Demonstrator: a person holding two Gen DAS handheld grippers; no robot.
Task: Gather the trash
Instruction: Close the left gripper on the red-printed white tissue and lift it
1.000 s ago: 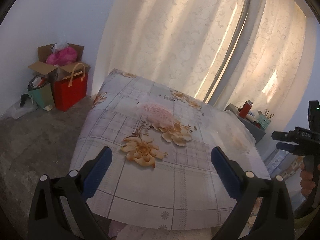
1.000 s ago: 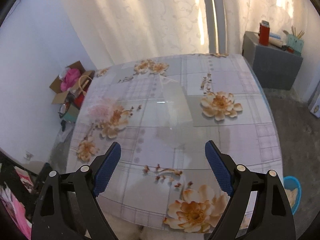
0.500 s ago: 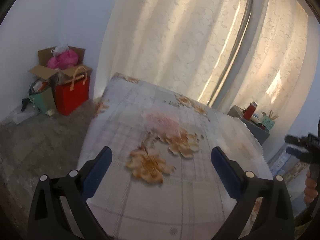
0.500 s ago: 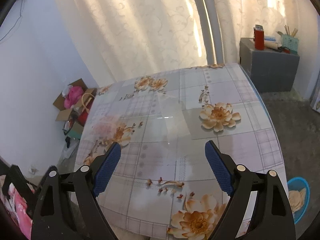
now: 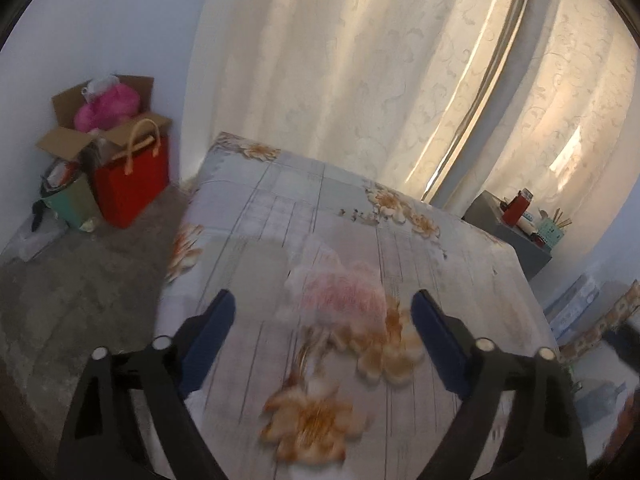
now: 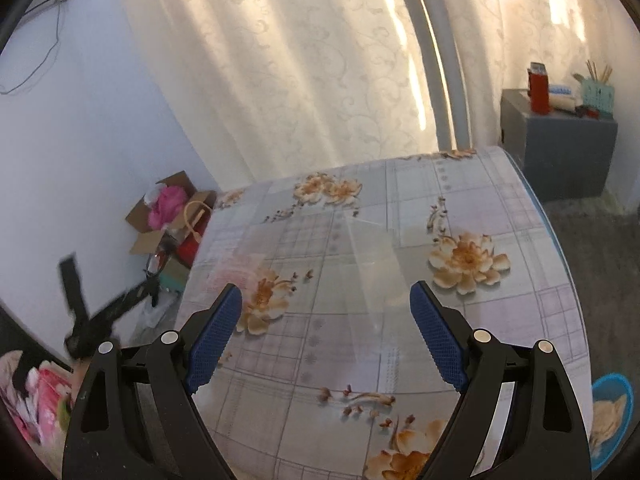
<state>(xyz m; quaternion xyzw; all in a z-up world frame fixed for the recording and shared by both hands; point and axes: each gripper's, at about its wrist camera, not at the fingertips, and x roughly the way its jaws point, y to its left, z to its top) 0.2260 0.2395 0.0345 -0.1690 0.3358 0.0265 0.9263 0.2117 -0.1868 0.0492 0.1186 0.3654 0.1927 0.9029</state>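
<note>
A thin pinkish clear plastic bag (image 5: pixel 340 296) lies on the floral tablecloth of the table (image 5: pixel 288 208), blurred by motion. My left gripper (image 5: pixel 322 328) is open and empty, just short of the bag and above the table. In the right wrist view the bag shows as a faint pink patch (image 6: pixel 236 268) at the table's left side. My right gripper (image 6: pixel 326 328) is open and empty above the table's (image 6: pixel 460 184) near part. The left gripper appears blurred at the left edge of the right wrist view (image 6: pixel 92 316).
A cardboard box (image 5: pixel 100 120), a red bag (image 5: pixel 132 188) and a green bin (image 5: pixel 70 200) stand on the floor by the left wall. A grey cabinet (image 6: pixel 560 152) with small items stands far right. A blue bowl (image 6: pixel 608 412) sits on the floor at the right. Curtains hang behind.
Both grippers have tilted up and pulled back a little. The left one has moved forward and right over the table toward the plastic bag. Both stay open.
</note>
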